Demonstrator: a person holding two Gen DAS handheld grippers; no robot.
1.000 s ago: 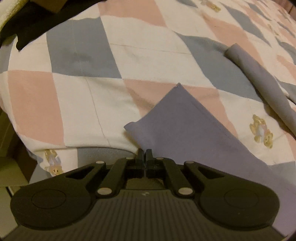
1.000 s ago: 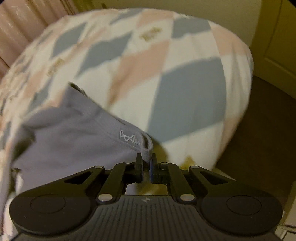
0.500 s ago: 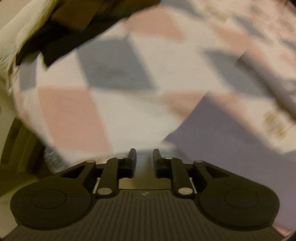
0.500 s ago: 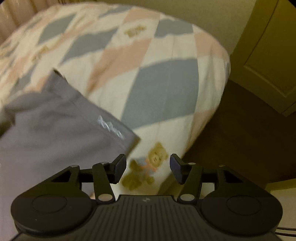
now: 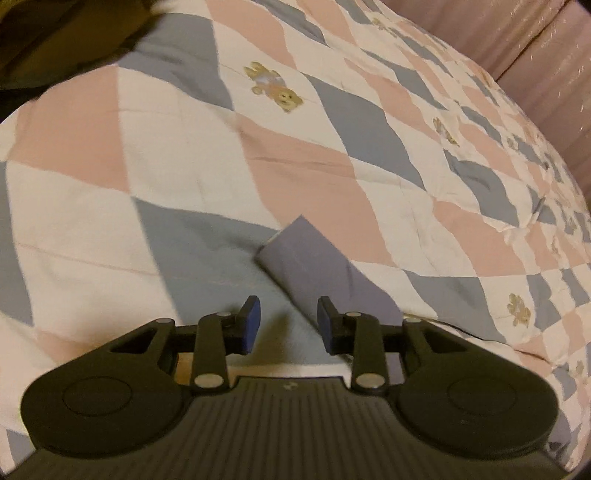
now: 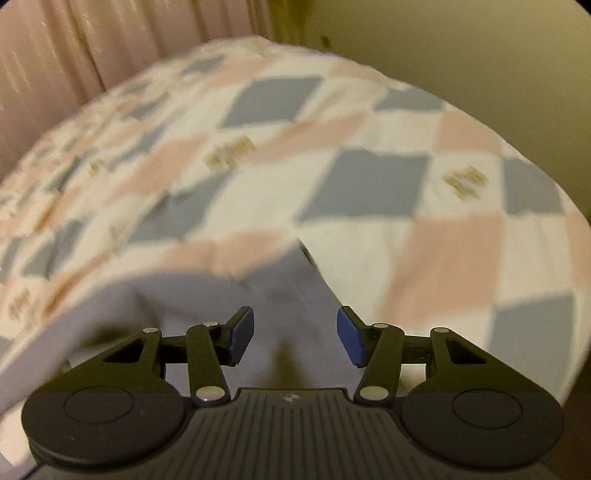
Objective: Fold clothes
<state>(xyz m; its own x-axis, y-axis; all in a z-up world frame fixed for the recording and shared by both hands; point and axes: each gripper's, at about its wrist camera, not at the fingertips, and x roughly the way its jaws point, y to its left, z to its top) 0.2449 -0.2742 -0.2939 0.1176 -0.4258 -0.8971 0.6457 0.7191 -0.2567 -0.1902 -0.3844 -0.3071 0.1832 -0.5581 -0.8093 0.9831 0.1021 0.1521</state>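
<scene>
Mostly the garment (image 5: 314,266) is cut off in the left wrist view: one grey-lilac corner shows, flat on the quilt (image 5: 184,155), the rest running under the gripper body. A dark heap (image 5: 55,33) at the top left corner is too dim to make out. Left gripper (image 5: 288,323): jaws opening, empty, the cloth's edge below its right finger. Bare quilt stretches ahead to a pink curtain (image 5: 535,44). In the blurred right wrist view the garment (image 6: 221,295) lies smooth beneath the right gripper (image 6: 295,334), whose jaws stand apart, holding nothing. Rightward the quilt's (image 6: 443,240) edge drops away before a wall (image 6: 461,48).
</scene>
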